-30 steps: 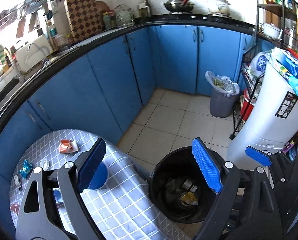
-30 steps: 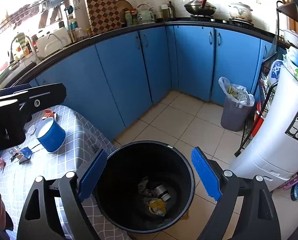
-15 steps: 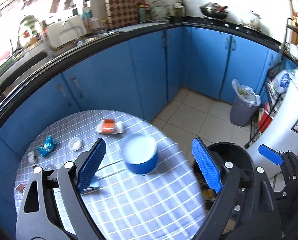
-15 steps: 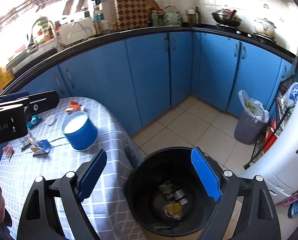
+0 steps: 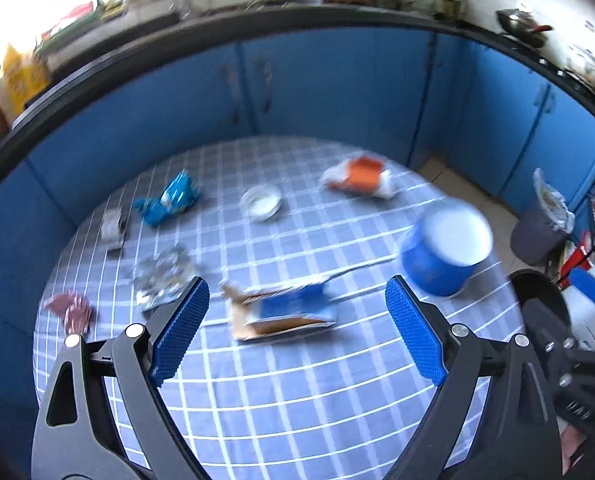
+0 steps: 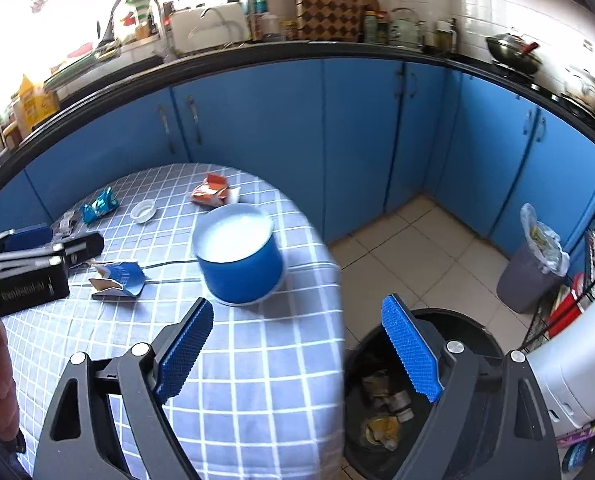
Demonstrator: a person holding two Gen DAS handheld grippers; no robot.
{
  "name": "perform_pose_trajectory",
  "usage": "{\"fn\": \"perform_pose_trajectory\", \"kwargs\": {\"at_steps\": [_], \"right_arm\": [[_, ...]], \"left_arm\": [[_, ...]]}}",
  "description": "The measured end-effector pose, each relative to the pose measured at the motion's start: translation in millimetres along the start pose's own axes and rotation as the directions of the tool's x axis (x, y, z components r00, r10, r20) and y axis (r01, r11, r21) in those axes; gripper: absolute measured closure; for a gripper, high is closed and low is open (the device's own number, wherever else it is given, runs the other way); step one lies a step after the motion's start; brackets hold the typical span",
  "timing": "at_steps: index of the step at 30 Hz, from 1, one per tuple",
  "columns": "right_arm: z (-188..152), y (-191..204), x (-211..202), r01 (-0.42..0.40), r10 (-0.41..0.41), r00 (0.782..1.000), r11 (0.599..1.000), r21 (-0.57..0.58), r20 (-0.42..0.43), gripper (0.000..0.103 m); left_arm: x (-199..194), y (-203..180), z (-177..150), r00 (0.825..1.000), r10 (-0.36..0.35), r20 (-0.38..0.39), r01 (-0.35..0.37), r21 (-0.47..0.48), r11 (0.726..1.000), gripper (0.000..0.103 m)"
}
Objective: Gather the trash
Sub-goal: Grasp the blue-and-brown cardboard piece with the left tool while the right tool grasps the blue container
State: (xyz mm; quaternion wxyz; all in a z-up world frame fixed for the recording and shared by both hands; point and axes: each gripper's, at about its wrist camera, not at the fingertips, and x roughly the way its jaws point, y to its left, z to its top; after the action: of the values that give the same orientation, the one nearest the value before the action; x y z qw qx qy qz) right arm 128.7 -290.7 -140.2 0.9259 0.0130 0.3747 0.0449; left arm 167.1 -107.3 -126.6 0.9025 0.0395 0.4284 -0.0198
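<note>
Several pieces of trash lie on the round checked table (image 5: 297, 400): a torn blue carton (image 5: 285, 314), a blue wrapper (image 5: 169, 200), an orange packet (image 5: 359, 178), a silver foil wrapper (image 5: 161, 278), a reddish wrapper (image 5: 71, 310) and a white lid (image 5: 261, 202). My left gripper (image 5: 297, 338) is open and empty above the table, just short of the blue carton. My right gripper (image 6: 297, 354) is open and empty over the table's right edge, beside the black bin (image 6: 373, 400) that holds trash. The carton (image 6: 117, 278) also shows in the right wrist view.
A blue tub with a white top (image 5: 443, 250) stands on the table's right side, also in the right wrist view (image 6: 239, 254). Blue cabinets (image 6: 357, 140) curve behind. A grey bagged bin (image 6: 533, 268) and a white appliance (image 6: 589, 348) stand at right.
Both grippers have swung left from over the black bin to the table. The left one now faces the trash on the table; both stay open and empty.
</note>
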Motion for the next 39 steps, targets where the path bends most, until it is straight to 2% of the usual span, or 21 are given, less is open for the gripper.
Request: {"fn": "perform_pose_trajectory", "kwargs": {"at_steps": [8,14,21,37,39], "right_arm": [[8,30,36,-0.014,0.012,0.999,0.998,-0.057,-0.044,0.019],[16,34,57,-0.006,0.002,0.998,0.998,-0.063,-0.065,0.019],[22,37,81,-0.025,0.019,0.996,0.998,-0.063,-0.091,0.019],[26,44,102,-0.024,0.017,0.995,0.997,-0.077,-0.094,0.019],[25,45,101,-0.02,0.013,0.996,0.997,-0.081,-0.085,0.023]], "left_arm": [[43,20,-21,0.994,-0.018,-0.105,0.016,-0.024,1.0,0.014],[55,13,-20,0.993,-0.041,-0.113,0.041,0.0,0.999,0.013],[77,17,-17,0.986,-0.047,-0.161,0.046,-0.009,0.999,0.013],[83,17,-15,0.991,-0.05,-0.126,0.05,-0.003,0.999,0.016],[82,17,-14,0.991,-0.056,-0.125,0.056,-0.007,0.998,0.016]]}}
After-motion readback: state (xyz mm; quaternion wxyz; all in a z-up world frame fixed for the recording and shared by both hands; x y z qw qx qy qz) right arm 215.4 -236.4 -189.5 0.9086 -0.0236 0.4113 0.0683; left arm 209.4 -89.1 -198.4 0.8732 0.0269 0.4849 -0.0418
